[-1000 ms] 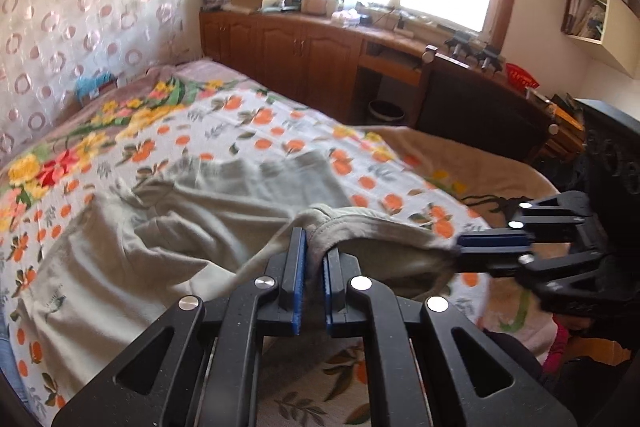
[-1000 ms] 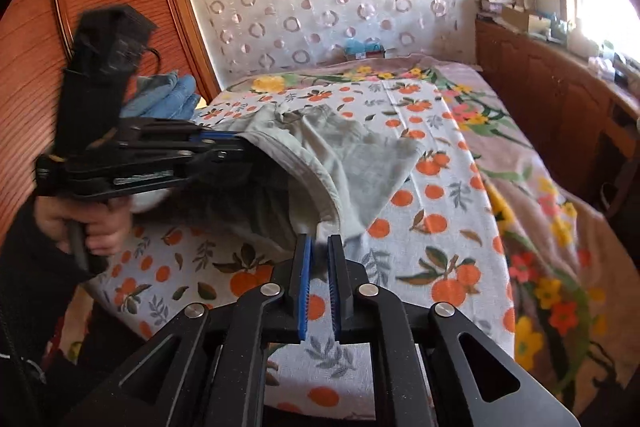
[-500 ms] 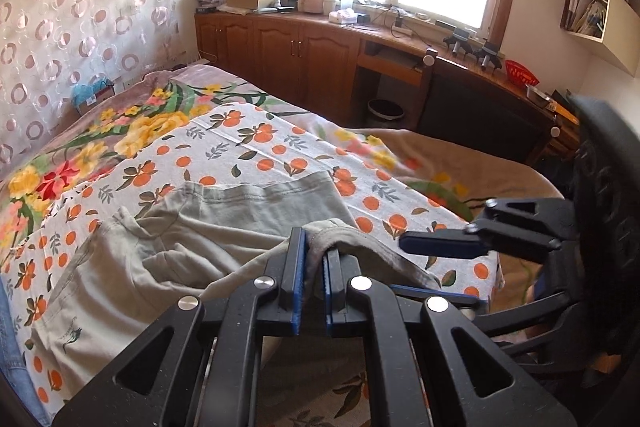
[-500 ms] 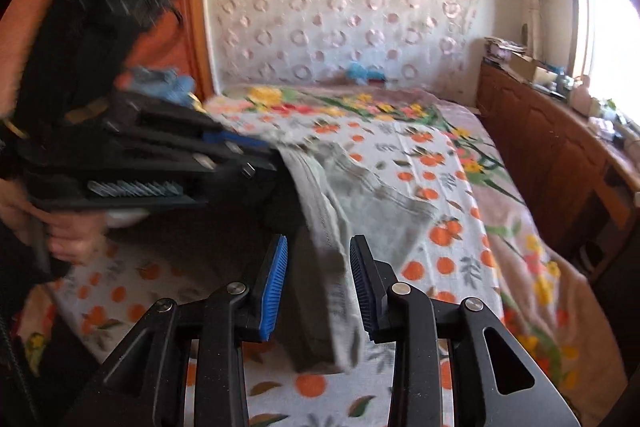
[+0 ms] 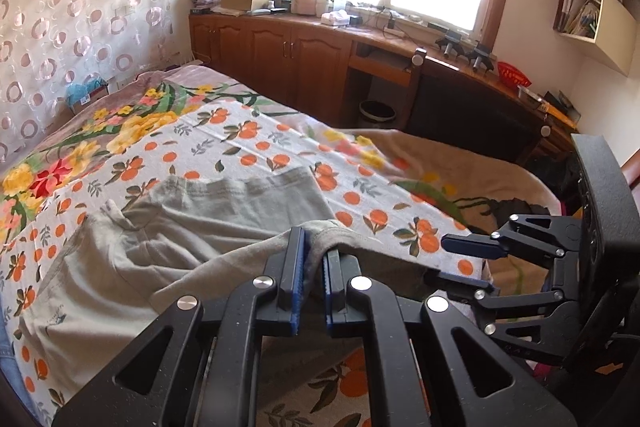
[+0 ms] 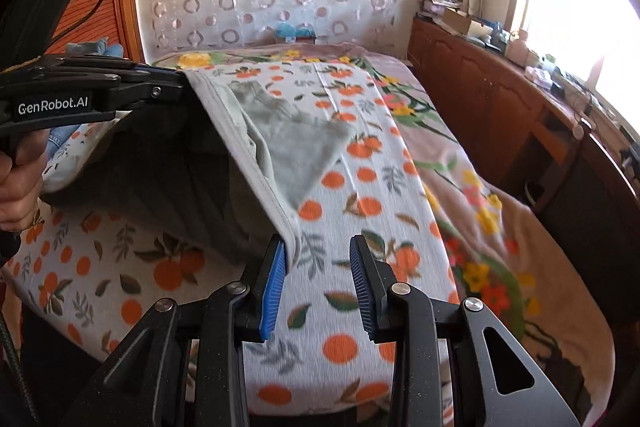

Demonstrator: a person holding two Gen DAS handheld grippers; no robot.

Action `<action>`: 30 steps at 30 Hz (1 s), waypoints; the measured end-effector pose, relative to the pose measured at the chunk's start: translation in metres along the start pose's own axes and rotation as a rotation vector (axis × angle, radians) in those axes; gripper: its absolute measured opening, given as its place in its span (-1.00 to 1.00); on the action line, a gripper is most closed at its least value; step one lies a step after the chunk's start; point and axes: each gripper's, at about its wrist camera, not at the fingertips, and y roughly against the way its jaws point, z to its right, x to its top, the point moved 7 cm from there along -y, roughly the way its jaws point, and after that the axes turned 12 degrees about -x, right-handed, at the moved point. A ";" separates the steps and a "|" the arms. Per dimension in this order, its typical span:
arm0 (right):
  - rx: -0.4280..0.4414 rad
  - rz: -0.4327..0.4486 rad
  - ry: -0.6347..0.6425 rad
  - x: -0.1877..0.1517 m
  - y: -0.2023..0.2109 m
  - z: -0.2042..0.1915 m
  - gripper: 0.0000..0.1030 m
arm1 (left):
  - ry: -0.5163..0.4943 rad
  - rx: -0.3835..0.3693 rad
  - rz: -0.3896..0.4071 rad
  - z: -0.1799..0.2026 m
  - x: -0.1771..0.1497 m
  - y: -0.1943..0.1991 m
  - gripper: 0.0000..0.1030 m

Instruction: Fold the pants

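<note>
Here one pair of pants (image 5: 168, 251) hangs pinched in the left gripper (image 5: 314, 247), the right gripper (image 6: 318, 259) parted, empty.

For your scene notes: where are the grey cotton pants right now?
The grey cotton pants lie on the orange-print bedsheet, one edge lifted in the left gripper.

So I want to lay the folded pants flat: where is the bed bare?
Free: orange-print sheet right of the pants, up to the floral blanket; also beyond the waistband. Crowded: the near edge, where both grippers work.
</note>
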 end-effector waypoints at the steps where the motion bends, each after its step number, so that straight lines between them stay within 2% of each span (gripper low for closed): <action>1: 0.001 -0.002 -0.002 -0.001 0.004 0.001 -0.49 | 0.003 -0.002 -0.004 0.001 -0.003 0.000 -0.84; 2: 0.010 -0.003 -0.002 -0.001 0.005 0.000 -0.56 | 0.006 -0.003 -0.008 0.001 -0.006 0.000 -0.84; 4: 0.035 -0.008 0.010 -0.002 0.008 -0.002 -0.96 | 0.009 -0.006 -0.022 0.003 -0.015 0.001 -0.83; 7: 0.065 0.006 0.009 0.001 0.009 -0.001 -0.97 | 0.015 0.013 -0.034 0.003 -0.033 0.009 -0.71; 9: 0.080 0.024 -0.011 0.006 0.013 0.004 -0.97 | 0.030 0.021 -0.031 0.001 -0.049 0.022 -0.45; 11: 0.091 0.040 -0.025 0.010 0.011 0.011 -0.97 | 0.058 0.044 -0.017 -0.004 -0.067 0.039 -0.29; 14: 0.100 0.060 -0.035 0.009 0.009 0.016 -0.97 | 0.098 0.098 0.002 -0.013 -0.091 0.062 -0.25; 20: 0.115 0.094 -0.041 0.007 0.010 0.016 -0.97 | 0.183 0.263 -0.003 -0.038 -0.158 0.107 -0.20; 24: 0.119 0.080 -0.042 0.000 0.004 0.016 -0.96 | 0.202 0.360 -0.015 -0.055 -0.182 0.125 -0.17; 30: 0.121 0.069 -0.050 -0.001 0.001 0.016 -0.96 | 0.222 0.406 -0.051 -0.071 -0.204 0.131 -0.17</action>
